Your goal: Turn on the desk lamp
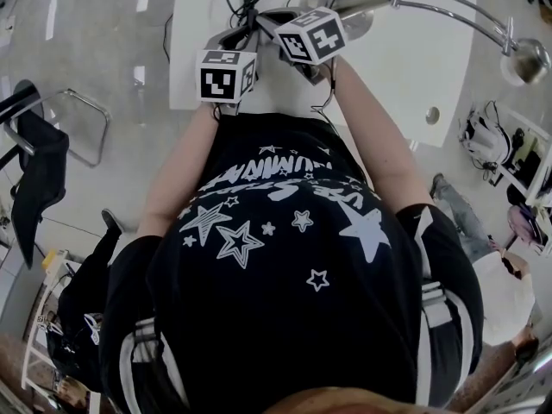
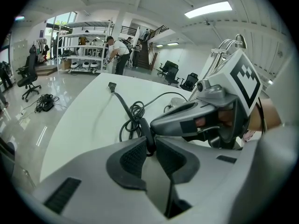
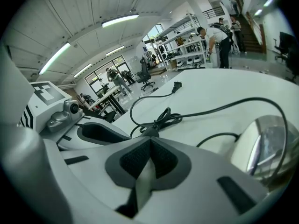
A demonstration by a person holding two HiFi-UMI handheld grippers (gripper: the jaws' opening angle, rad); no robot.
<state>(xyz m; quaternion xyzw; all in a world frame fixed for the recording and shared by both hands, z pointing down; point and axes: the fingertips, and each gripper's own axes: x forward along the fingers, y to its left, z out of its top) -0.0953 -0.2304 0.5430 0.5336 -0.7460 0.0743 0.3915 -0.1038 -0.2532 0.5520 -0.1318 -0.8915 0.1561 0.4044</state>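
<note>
A person in a black star-print T-shirt (image 1: 285, 257) leans over a white table (image 1: 405, 67) with a hand-held gripper in each hand. Both grippers angle down at the black cord (image 2: 135, 113) of a desk lamp (image 1: 349, 3).

The left gripper (image 2: 150, 142) has its jaws narrowed onto a thicker black piece in the cord, probably the inline switch (image 2: 146, 130). Its dark ridged pads press the piece from both sides. This hold looks meant to steady the switch so it cannot slide.

The right gripper (image 3: 150, 139) has its jaws closed together with nothing between them. Its blunt tip sits right at the same black piece, coming in from the right. It seems placed to act as a finger that pushes the button.

The lamp stands at the far edge of the table, just beyond the grippers. It has a round chrome base and paired chrome tubes (image 1: 457, 11) that arc away to the right. A small round head (image 1: 528, 59) hangs past the table edge. No glow shows at the head, so the lamp appears to be off. The cord lies in a loose tangle near the base. Its plug (image 3: 176, 86) rests on the bare tabletop, apparently in no socket.
</note>
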